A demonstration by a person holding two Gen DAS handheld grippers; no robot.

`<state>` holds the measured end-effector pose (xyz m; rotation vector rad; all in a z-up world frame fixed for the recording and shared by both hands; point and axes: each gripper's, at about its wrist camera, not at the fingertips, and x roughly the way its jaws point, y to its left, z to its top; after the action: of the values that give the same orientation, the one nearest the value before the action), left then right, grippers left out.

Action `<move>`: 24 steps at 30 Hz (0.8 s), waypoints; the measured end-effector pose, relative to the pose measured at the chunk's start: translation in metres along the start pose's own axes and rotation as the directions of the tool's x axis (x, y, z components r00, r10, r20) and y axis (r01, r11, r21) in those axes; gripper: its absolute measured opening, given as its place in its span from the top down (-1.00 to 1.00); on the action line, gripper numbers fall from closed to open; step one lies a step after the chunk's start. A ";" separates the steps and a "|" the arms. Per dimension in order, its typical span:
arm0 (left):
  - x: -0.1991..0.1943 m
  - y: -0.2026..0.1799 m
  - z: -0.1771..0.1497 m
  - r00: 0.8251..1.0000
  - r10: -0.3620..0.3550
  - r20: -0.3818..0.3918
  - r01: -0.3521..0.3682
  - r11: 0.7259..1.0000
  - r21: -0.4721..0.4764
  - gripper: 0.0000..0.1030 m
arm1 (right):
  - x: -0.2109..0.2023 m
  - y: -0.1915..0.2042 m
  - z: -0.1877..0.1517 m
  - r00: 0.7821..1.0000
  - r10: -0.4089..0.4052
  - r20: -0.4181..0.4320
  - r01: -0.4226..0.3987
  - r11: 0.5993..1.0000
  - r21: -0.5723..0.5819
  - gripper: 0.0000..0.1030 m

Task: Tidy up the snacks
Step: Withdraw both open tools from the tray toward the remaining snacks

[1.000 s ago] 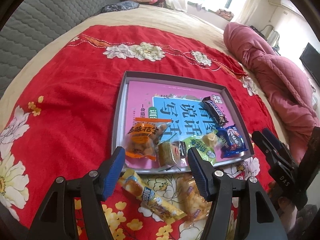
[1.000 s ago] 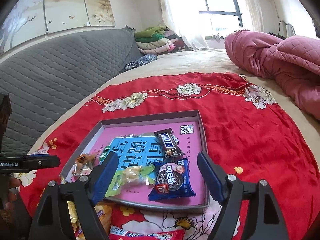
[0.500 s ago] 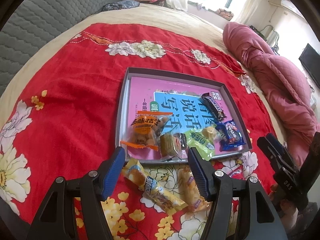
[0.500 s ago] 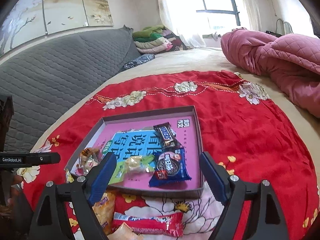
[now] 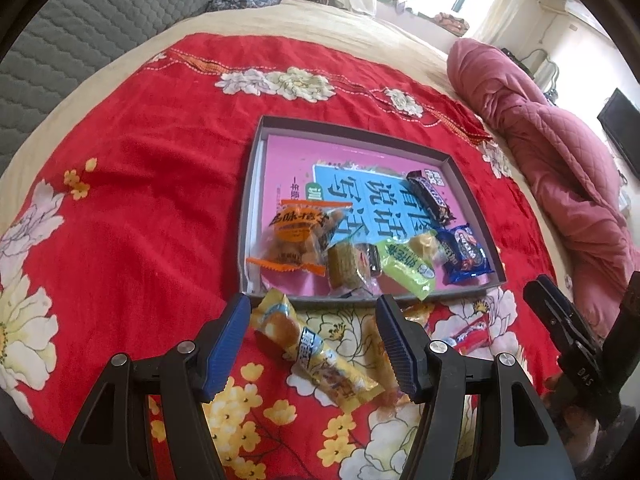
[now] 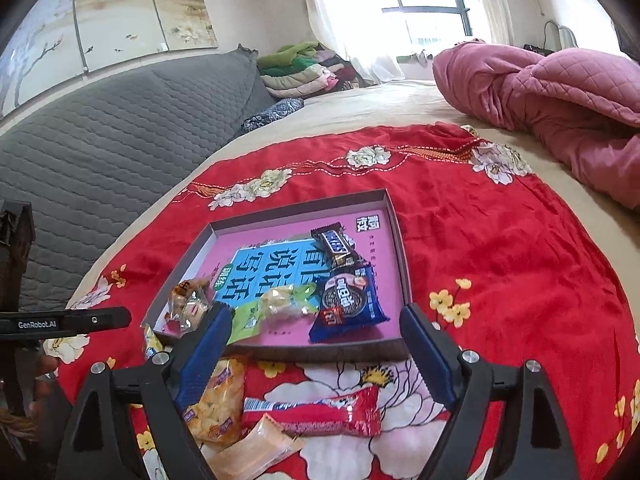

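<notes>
Several snacks already sat in the grey tray (image 5: pixel 256 216) on the red blanket (image 5: pixel 140 200), but a yellow packet (image 5: pixel 316 354), a red wrapper (image 6: pixel 320 416) and a puffed-snack bag (image 6: pixel 212 404) lay loose just in front of it; likely risk: slick crinkly wrappers slipping from a pinch, or a tool nudging the tray rim. Left tool (image 5: pixel 312 344) hung half open and empty over the yellow packet, touching nothing. Right tool (image 6: pixel 316 352) had just been opening, jaws wide, nothing between them, above the red wrapper
</notes>
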<state>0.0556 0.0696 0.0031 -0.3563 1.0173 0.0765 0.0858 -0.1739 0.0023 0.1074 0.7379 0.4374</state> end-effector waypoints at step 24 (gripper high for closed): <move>0.020 0.006 -0.024 0.995 -0.010 -0.101 0.008 1.000 -0.027 -0.30 | 0.001 0.012 -0.043 0.963 0.114 -0.246 -0.081 0.987 0.142 -0.66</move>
<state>0.0455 0.0656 -0.0269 -0.3917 1.1151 0.0642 0.0532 -0.1652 -0.0270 0.2145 1.0169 0.5025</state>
